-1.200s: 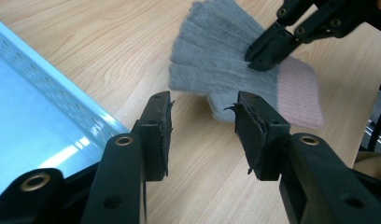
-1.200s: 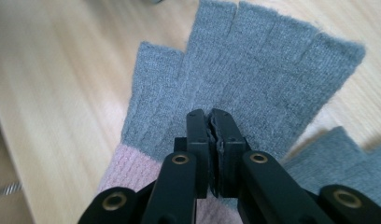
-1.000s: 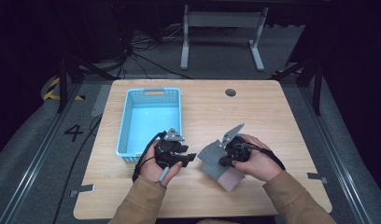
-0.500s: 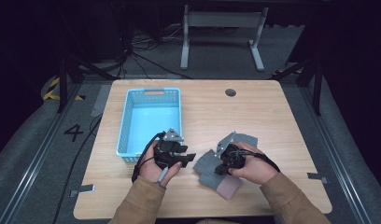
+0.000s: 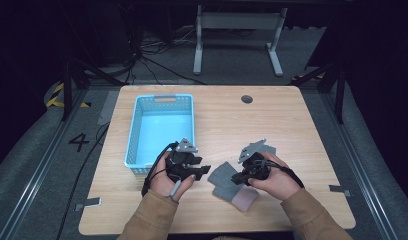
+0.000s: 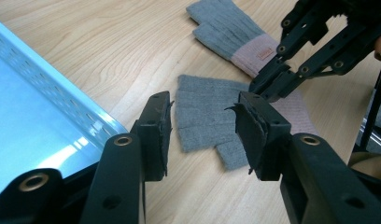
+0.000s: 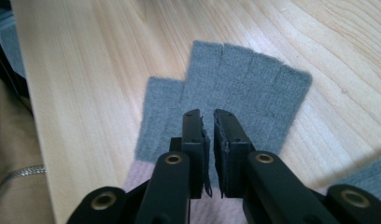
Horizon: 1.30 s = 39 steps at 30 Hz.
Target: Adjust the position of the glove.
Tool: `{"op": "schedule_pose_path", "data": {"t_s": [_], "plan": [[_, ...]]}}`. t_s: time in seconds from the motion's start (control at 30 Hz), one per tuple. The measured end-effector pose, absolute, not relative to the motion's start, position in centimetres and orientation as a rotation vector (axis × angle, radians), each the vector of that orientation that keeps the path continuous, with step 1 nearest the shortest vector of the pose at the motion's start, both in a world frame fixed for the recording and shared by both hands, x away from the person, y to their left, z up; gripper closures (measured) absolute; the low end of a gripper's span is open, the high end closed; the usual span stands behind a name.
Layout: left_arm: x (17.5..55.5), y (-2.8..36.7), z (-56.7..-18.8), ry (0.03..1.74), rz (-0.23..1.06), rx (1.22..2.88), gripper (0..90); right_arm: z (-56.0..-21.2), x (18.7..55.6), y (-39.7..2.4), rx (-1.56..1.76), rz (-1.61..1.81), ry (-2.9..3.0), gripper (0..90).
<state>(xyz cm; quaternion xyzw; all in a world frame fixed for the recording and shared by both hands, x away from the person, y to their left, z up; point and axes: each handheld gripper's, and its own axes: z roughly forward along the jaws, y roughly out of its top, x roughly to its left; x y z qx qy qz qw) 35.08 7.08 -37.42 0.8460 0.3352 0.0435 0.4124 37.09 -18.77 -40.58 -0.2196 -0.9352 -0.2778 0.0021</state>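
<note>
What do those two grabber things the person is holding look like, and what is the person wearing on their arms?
Both are black. The left gripper and right gripper each have two flat black fingers on jointed bars with brass-coloured rivets. A grey three-cornered plate sits on top of each, and a black cable trails from the left one. The person wears tan sleeves.

Both forearms enter from the bottom edge of the high view. The left gripper [image 5: 201, 170], lower centre-left, points right with its 2 jaws spread apart. The right gripper [image 5: 236, 178], lower centre-right, points left, jaws nearly together with a thin gap.
</note>
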Motion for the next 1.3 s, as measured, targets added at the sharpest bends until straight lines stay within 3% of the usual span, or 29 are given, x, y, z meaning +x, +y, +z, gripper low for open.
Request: {"op": "schedule_pose_path", "data": {"t_s": [0.17,0.67,1.3], "plan": [[34.9,7.0,-37.1,0.829,0.116,2.120,56.4,-40.2,35.8,-18.7,-0.653,-0.839,-2.888,89.9],[35.6,6.1,-37.1,0.802,0.097,2.132,56.4,-42.3,33.5,-17.1,-0.516,-0.661,-2.860,90.0],[36.0,5.5,-37.1,0.783,0.086,2.137,56.3,-43.3,33.7,-18.1,-0.570,-0.581,-2.875,90.0]]}}
